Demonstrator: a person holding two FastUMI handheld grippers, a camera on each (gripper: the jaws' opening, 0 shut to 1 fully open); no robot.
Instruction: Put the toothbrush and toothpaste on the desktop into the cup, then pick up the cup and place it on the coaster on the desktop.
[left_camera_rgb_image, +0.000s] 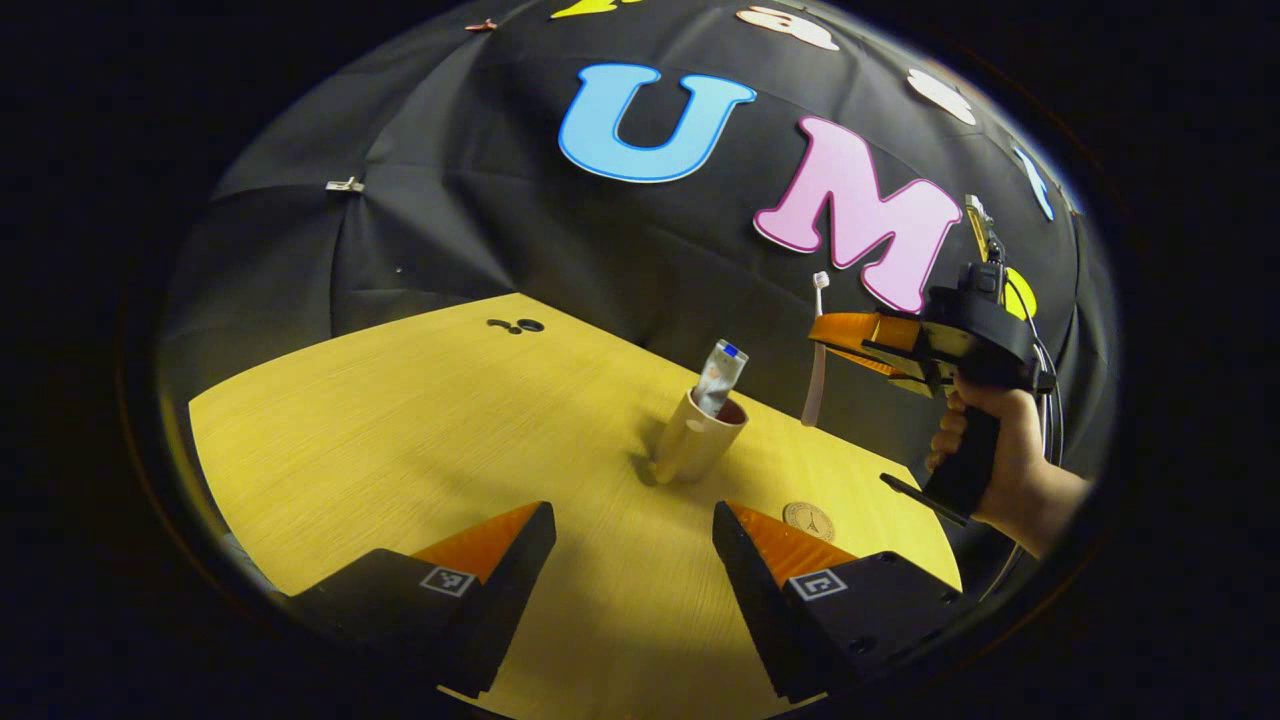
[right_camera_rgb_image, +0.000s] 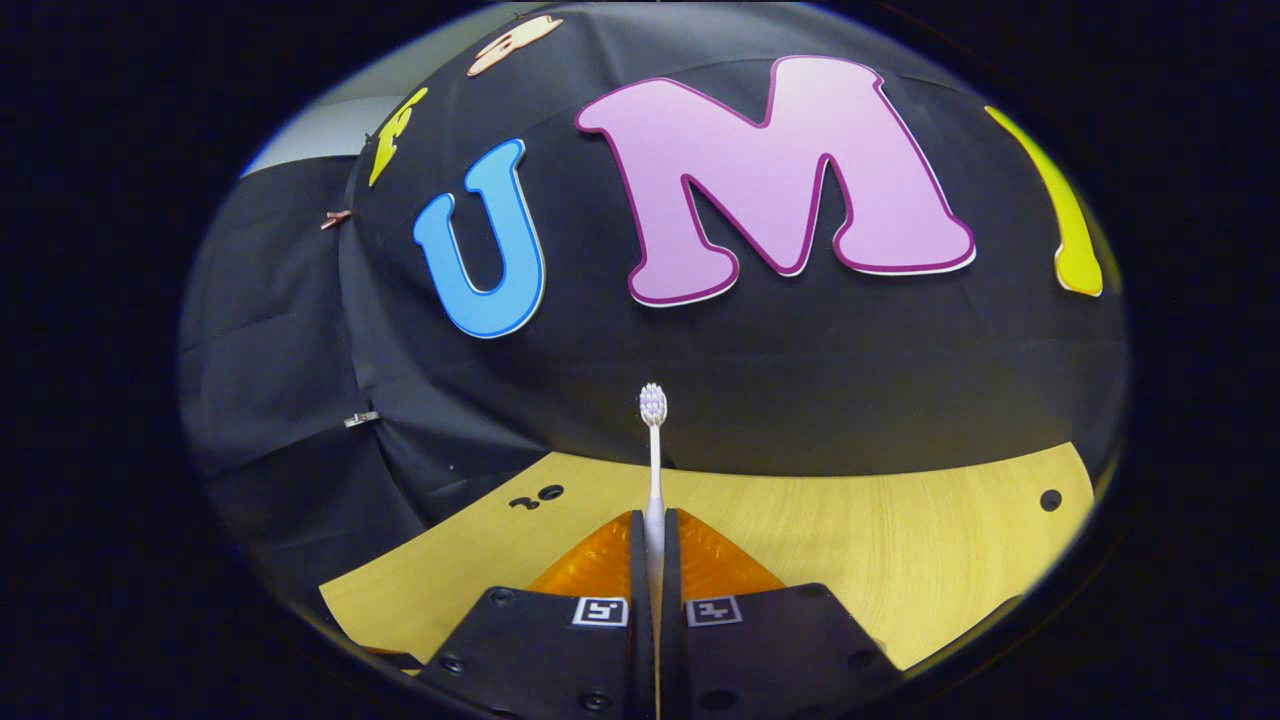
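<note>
A tan cup (left_camera_rgb_image: 697, 437) stands on the wooden desktop (left_camera_rgb_image: 420, 440) with the toothpaste tube (left_camera_rgb_image: 720, 375) leaning out of it. A round coaster (left_camera_rgb_image: 808, 520) lies on the desktop to the right of the cup. My left gripper (left_camera_rgb_image: 633, 520) hovers open in front of the cup, nothing between its fingers. In the left gripper view, the right gripper (left_camera_rgb_image: 825, 345), held by a hand (left_camera_rgb_image: 990, 460), hangs in the air right of the cup and above it. It is shut on the white toothbrush (left_camera_rgb_image: 818, 350), which stands upright. In the right gripper view the toothbrush (right_camera_rgb_image: 653, 450) rises, bristles up, from my right gripper (right_camera_rgb_image: 654, 525).
Small dark holes (left_camera_rgb_image: 518, 325) mark the far part of the desktop, and another hole (right_camera_rgb_image: 1049, 499) sits near its right end. The black cloth wall closes off the back. The desktop's right edge runs just past the coaster.
</note>
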